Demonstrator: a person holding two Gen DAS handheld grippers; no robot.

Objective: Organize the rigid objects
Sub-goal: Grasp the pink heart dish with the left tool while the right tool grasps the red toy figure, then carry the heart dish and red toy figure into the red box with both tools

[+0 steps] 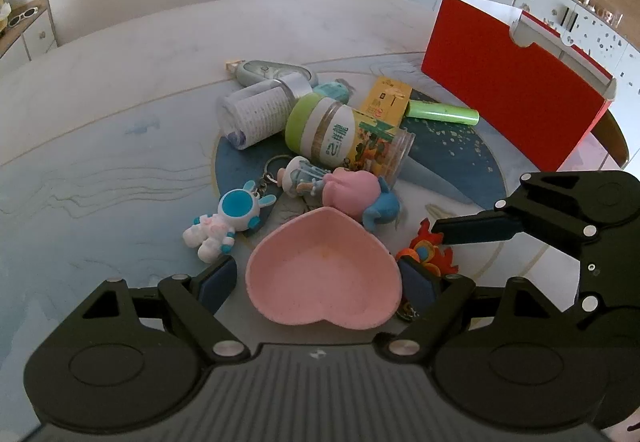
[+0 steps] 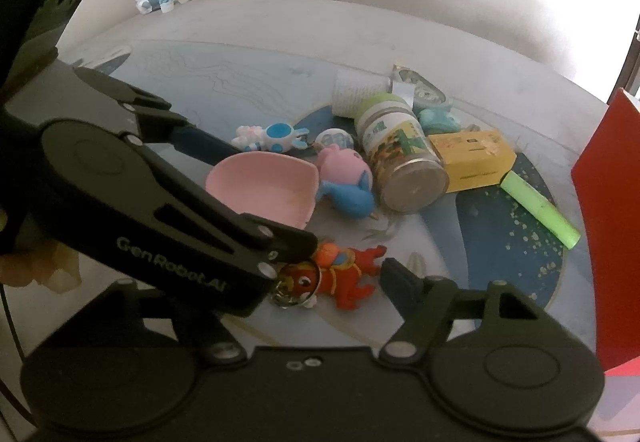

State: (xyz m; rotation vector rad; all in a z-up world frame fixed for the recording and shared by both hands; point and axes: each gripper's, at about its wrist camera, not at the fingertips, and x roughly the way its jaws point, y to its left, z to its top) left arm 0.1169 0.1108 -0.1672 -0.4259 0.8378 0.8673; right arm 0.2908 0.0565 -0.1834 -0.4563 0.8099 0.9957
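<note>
A pink heart-shaped dish (image 1: pixel 324 278) lies on the table between the fingers of my left gripper (image 1: pixel 318 282). That gripper is open; there is a gap at the left pad (image 1: pixel 218 282), and the right pad sits at the dish's rim. A red figure keychain (image 2: pixel 348 274) lies just right of the dish (image 2: pixel 264 185). My right gripper (image 2: pixel 320 278) straddles it, open. Its right pad (image 2: pixel 400 278) stands a little off the toy, while the other finger is hidden behind the left gripper (image 2: pixel 260 197). One right finger (image 1: pixel 476 228) reaches the toy (image 1: pixel 426 250) from the right.
Behind the dish lies a pile: an astronaut rabbit keychain (image 1: pixel 224 222), a pink and blue figure (image 1: pixel 360 197), a green-lidded jar (image 1: pixel 344 133), a clear bottle (image 1: pixel 256 113), a yellow box (image 1: pixel 386 101) and a green tube (image 1: pixel 440 114). A red box (image 1: pixel 512 89) stands at the right.
</note>
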